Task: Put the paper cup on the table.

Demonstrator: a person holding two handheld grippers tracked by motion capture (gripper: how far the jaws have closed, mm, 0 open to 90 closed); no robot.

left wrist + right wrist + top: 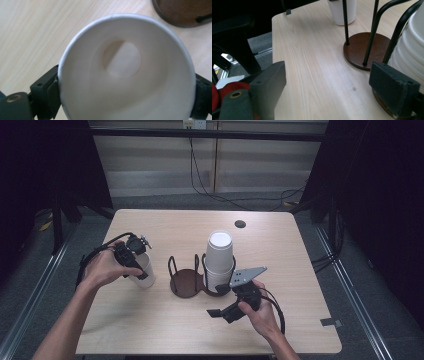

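The paper cup (144, 274) stands upright on the bench (165, 325), mouth up, just left of the wire cup holder (186, 281). From the left gripper view I look straight down its bore to the round bottom (122, 59), so its long axis runs vertical and in line with my left gripper (137, 270). That gripper's fingers (51, 95) sit either side of the cup wall near the rim; they look slackened, flanking the cup rather than squeezing it, and the wall shows no dent. I read this as the cup being set down and let go.

The holder's empty brown base (186, 285) lies just right of the cup; its second bay carries a stack of white cups (219, 262).

My right gripper (220, 312) hovers low near the front of the bench, just beside the holder's loaded bay, its fingers (393, 87) spread wide with nothing between them. In the right gripper view the lone cup (343, 11) sits beyond the holder's uprights.

The left hand (102, 267) is clearly the nearer one to the cup, so any lift or retreat should go straight up along the cup's axis to avoid tipping it.
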